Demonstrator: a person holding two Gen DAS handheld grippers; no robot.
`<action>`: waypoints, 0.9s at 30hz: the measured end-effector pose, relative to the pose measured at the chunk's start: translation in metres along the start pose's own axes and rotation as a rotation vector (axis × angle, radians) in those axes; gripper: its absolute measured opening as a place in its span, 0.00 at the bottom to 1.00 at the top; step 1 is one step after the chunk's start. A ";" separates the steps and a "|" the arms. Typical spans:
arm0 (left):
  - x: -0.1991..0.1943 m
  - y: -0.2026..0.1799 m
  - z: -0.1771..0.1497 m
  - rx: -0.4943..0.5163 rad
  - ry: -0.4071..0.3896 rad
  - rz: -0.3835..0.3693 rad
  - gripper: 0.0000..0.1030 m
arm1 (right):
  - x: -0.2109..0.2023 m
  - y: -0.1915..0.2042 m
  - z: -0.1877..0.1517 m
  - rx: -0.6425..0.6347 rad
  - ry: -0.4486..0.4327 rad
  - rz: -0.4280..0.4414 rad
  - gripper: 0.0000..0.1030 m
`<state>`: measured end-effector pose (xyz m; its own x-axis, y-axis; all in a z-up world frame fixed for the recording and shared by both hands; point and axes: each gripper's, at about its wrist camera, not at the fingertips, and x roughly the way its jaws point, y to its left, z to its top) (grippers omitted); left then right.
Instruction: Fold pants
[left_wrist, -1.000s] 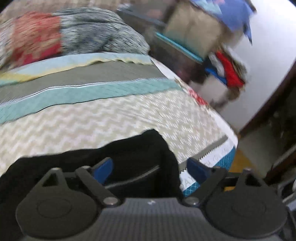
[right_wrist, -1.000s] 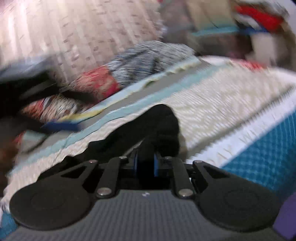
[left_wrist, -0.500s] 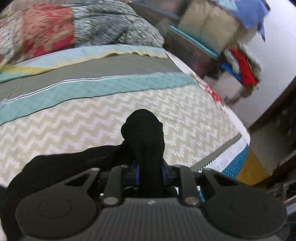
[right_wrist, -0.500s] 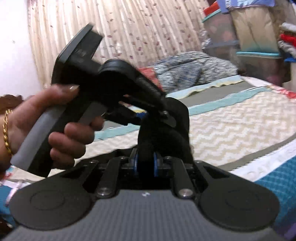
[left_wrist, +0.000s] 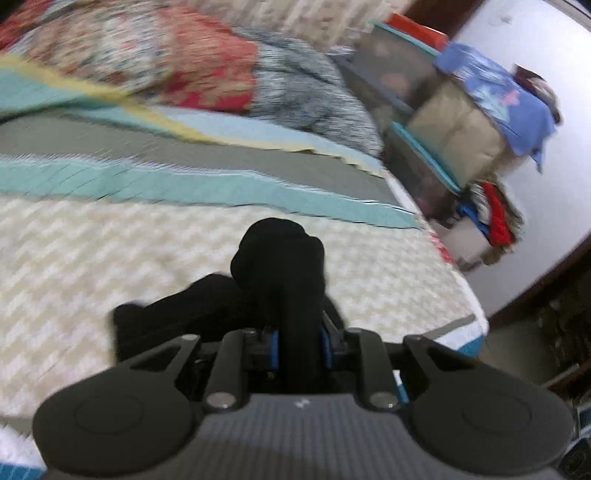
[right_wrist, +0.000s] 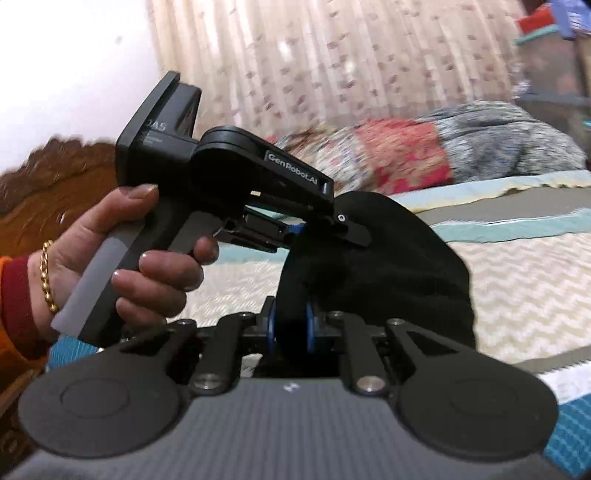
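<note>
The black pants (left_wrist: 280, 258) are bunched and held up over the bed. My left gripper (left_wrist: 299, 339) is shut on a fold of the black pants, which sticks out past the fingers. My right gripper (right_wrist: 290, 328) is shut on another part of the pants (right_wrist: 388, 266), lifted above the bedspread. In the right wrist view the left gripper (right_wrist: 295, 230) shows from the side, held by a hand (right_wrist: 147, 266), gripping the same cloth just above my right fingers.
The bed carries a chevron and teal striped bedspread (left_wrist: 110, 251). A red patterned and grey blanket pile (left_wrist: 229, 74) lies at its far side. Stacked boxes and clothes (left_wrist: 461, 122) stand past the bed's right edge. A curtain (right_wrist: 332, 66) hangs behind.
My left gripper closed on the pants a second ago and has lifted them. Both grippers have risen, and the left gripper has come close to the right one.
</note>
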<state>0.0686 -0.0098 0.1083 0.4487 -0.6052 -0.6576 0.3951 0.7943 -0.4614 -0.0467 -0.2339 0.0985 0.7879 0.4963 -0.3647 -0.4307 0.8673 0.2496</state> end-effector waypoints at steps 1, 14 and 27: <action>-0.001 0.013 -0.004 -0.029 0.003 0.018 0.18 | 0.008 0.005 -0.003 -0.012 0.030 0.006 0.18; 0.050 0.098 -0.058 -0.155 0.023 0.108 0.26 | 0.053 0.024 -0.037 -0.053 0.277 0.074 0.43; -0.008 0.084 -0.099 -0.169 -0.039 0.126 0.49 | 0.020 0.007 -0.047 0.104 0.274 0.159 0.36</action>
<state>0.0184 0.0668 0.0160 0.5178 -0.4994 -0.6945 0.1950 0.8594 -0.4726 -0.0549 -0.2165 0.0507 0.5604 0.6293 -0.5385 -0.4804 0.7766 0.4075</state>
